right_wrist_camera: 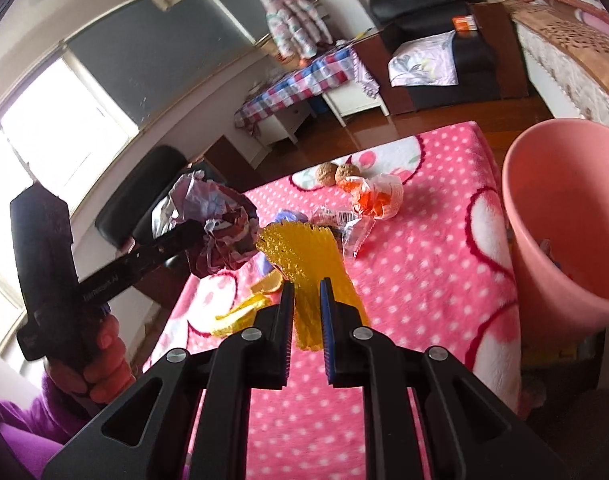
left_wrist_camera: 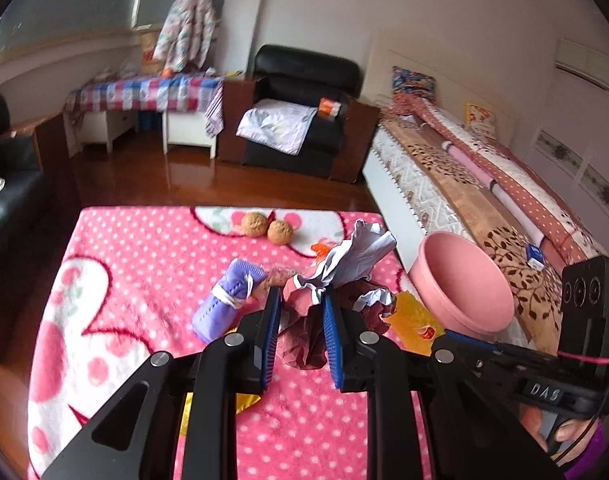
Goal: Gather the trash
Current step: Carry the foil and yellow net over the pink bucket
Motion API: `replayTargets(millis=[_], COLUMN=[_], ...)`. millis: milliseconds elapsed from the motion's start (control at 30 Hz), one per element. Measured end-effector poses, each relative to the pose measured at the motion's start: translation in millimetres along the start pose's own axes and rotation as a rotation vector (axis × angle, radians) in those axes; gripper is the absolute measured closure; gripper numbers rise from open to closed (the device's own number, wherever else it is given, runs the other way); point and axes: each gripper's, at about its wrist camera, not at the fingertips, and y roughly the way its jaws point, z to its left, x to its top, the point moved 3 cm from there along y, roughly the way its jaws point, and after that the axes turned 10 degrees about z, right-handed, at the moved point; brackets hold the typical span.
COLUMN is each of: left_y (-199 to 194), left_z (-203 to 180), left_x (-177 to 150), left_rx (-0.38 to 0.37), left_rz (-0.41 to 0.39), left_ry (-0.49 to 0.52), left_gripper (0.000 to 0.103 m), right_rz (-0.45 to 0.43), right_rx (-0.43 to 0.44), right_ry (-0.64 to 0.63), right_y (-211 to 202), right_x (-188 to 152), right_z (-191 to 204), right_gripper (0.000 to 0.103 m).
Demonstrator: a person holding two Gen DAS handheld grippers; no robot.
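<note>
The left gripper (left_wrist_camera: 301, 300) is clamping one crumpled maroon-and-silver foil wrapper (left_wrist_camera: 336, 276) above the pink polka-dot blanket (left_wrist_camera: 144, 280). The right gripper (right_wrist_camera: 307, 285) is pinching one yellow bumpy plastic sheet (right_wrist_camera: 304, 256) beside one pink plastic bin (right_wrist_camera: 564, 216). Two brown walnuts (left_wrist_camera: 267, 227) are lying beyond.

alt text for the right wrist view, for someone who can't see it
The right gripper pinches a yellow mesh wrapper above a pink polka-dot blanket. The left gripper holds a crumpled maroon wrapper; a pink bin stands right.
</note>
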Motion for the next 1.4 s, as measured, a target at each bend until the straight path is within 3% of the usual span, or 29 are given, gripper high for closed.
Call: replayTargets(millis=[300,667,1000,1400], left_y=[0,37,112,171], left_z=[-30,-117,-197,-203], left_x=[8,34,39,30], left_rx=[-0.115,-0.188,-0.187,-0.158], left_rz=[-0.012,0.030,0.132,0.222], left_ry=[0.063,0.152,0.228,0.237], left_gripper=[0.083,0.083,0.083,0.079], right_rz=[-0.161,-0.319,-0.311,-0.272], right_rx=[-0.092,-0.146,-0.125,-0.153], right_ry=[0.090,0.258,0.413,0.489], right_y=[-56,-119,-116,-92], right_x=[-1,10,5,6], right_z=[-11,-89,-164,-204], right_gripper=[0.090,0.090,0.090,0.090])
